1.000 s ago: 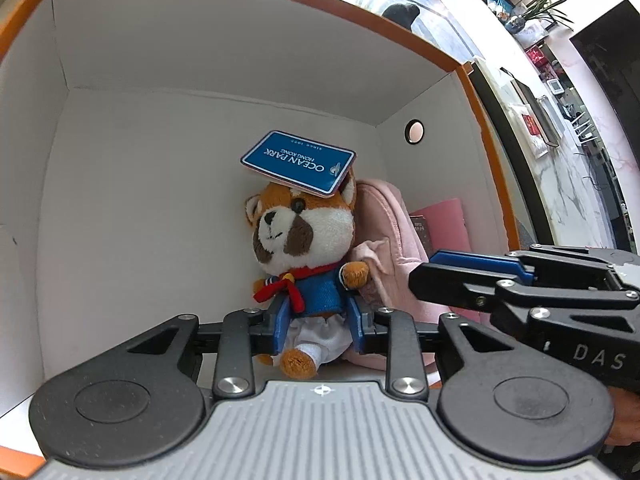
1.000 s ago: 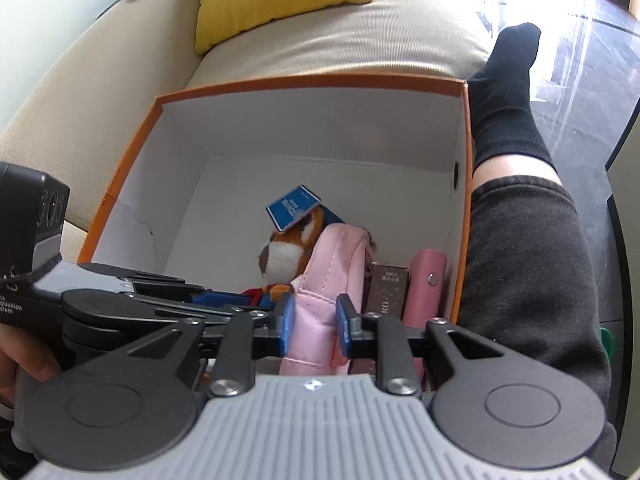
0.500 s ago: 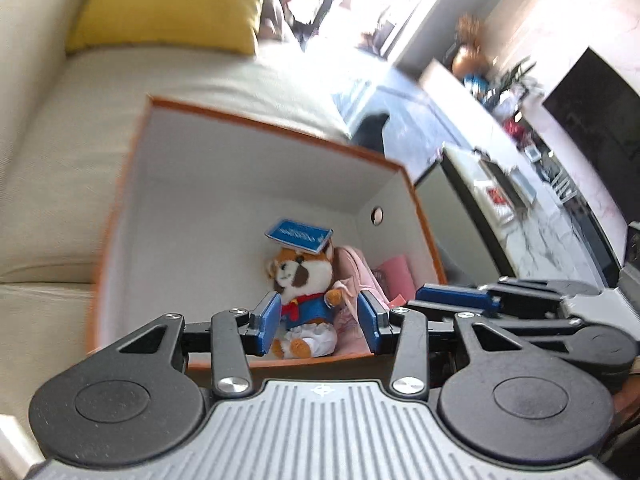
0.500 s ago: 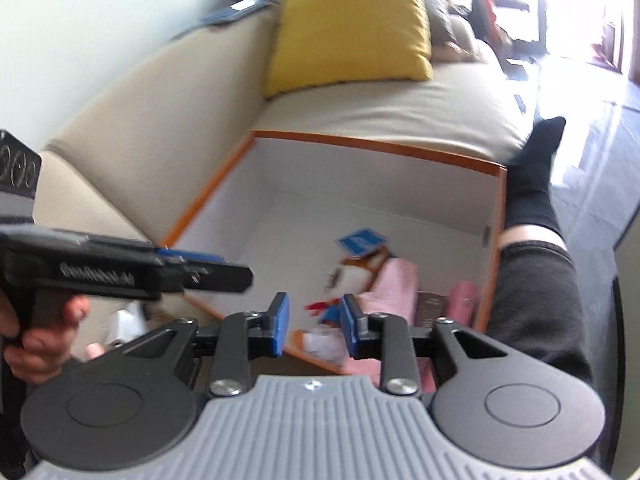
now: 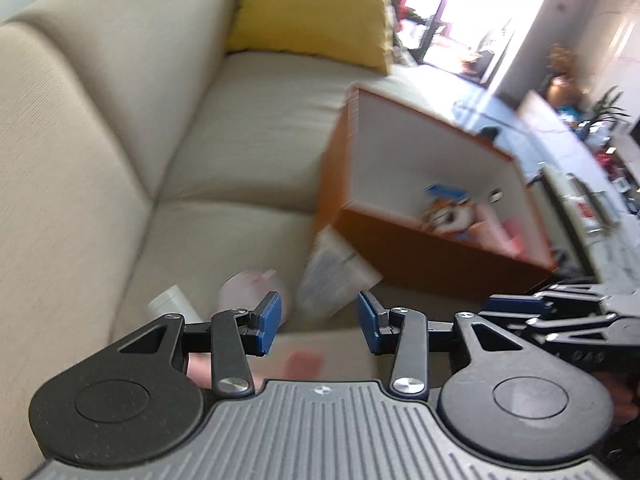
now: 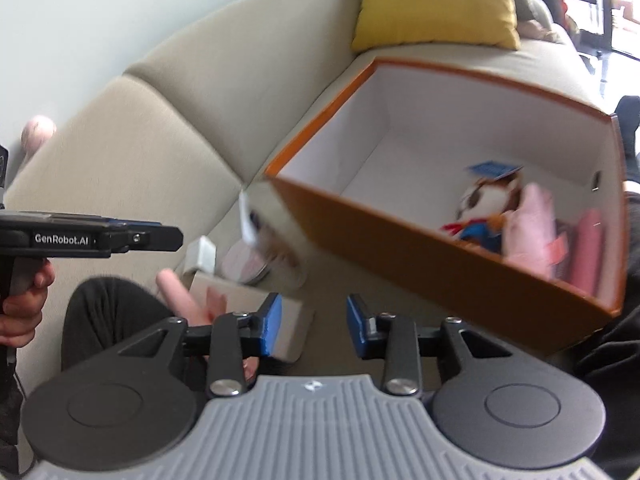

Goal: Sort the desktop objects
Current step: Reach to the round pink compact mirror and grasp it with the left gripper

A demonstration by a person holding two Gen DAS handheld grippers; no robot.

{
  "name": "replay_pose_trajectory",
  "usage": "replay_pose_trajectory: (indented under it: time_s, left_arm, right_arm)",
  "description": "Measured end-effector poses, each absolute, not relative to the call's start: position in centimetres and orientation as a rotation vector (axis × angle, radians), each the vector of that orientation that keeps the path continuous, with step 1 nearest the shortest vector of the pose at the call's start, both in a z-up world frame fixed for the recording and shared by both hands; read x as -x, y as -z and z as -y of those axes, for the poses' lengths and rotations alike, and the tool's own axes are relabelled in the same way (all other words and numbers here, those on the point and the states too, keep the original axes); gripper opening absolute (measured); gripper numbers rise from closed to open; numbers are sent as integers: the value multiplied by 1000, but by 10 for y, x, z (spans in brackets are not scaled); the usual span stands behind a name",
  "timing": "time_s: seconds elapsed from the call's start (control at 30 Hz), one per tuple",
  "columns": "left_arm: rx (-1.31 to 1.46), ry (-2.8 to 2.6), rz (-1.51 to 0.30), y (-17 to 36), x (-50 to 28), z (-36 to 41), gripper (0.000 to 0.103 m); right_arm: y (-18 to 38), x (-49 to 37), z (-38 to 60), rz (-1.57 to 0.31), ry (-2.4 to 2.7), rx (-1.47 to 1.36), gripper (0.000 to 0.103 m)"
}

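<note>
Box (image 6: pixel 440 264), orange outside and white inside, sits on the beige sofa (image 5: pixel 120 140) with its open top toward us. Inside it, at the right end, we see a plush fox (image 6: pixel 486 206) with a blue card (image 6: pixel 494 169) on its head, a pink pouch (image 6: pixel 534 220) just beside it and a pink case (image 6: pixel 588 252) against the right wall. Outside the box, on the seat cushion near its left corner, we make out a blurred white packet (image 5: pixel 336 272), a round pinkish item (image 5: pixel 250 292) and a small white block (image 6: pixel 202 254); motion blur keeps us from naming them more closely. A flat white box (image 6: pixel 288 332) lies nearer to us, partly behind the fingers. Our left gripper (image 5: pixel 319 322) is parted with nothing between its blue pads. Our right gripper (image 6: pixel 314 326) is opening, also with nothing between its pads. A yellow cushion (image 6: pixel 436 4) leans on the sofa back beyond the box. A hand (image 6: pixel 22 304) holds the left gripper's handle at the left edge of the right wrist view.
</note>
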State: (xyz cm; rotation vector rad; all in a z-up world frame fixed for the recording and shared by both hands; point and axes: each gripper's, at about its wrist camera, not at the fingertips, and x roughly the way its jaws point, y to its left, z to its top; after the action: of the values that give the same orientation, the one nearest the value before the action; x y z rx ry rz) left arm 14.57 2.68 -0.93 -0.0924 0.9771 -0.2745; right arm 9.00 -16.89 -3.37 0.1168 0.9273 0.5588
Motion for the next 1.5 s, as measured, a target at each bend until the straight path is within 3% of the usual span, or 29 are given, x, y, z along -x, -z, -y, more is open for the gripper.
replay_pose_trajectory:
  time_s: [0.23,0.6,0.73,0.93,1.0,1.23,1.3,1.47,1.5]
  left_arm:
    - [111,205,-990,36,-146,-53,49]
    - [36,229,-1094,75,-199,-52,65]
    - [8,210,-1156,91,-223,-48,66]
    - [32,186,-1242,113,-237,-52,66]
    - [58,197,-1255,118,-237,-53,72]
    - [192,225,-1277,128,-236,-62,81]
    - [182,225,-1270,128,-230,-60,78]
    - [206,230,-1245,124,-220,-65,57]
    - [209,239,-1233,121,-219,-64,48]
  right_arm:
    - [42,-94,130,-923,-597,-20,46]
    - [42,-127,78,-863,-642,106,46]
    - [51,-139,61,-846,-632,174,45]
    - [60,-149,55,-874,-645,179,27]
    - [62,-151,56,-876,-639,178,18]
    - [66,-154,58,-879,-622,164,15]
    - [67,-155,59,-878,-618,158,15]
    - [68,-155,62,-884,-610,154,16]
    - [69,-156,63,-884,-607,154,16]
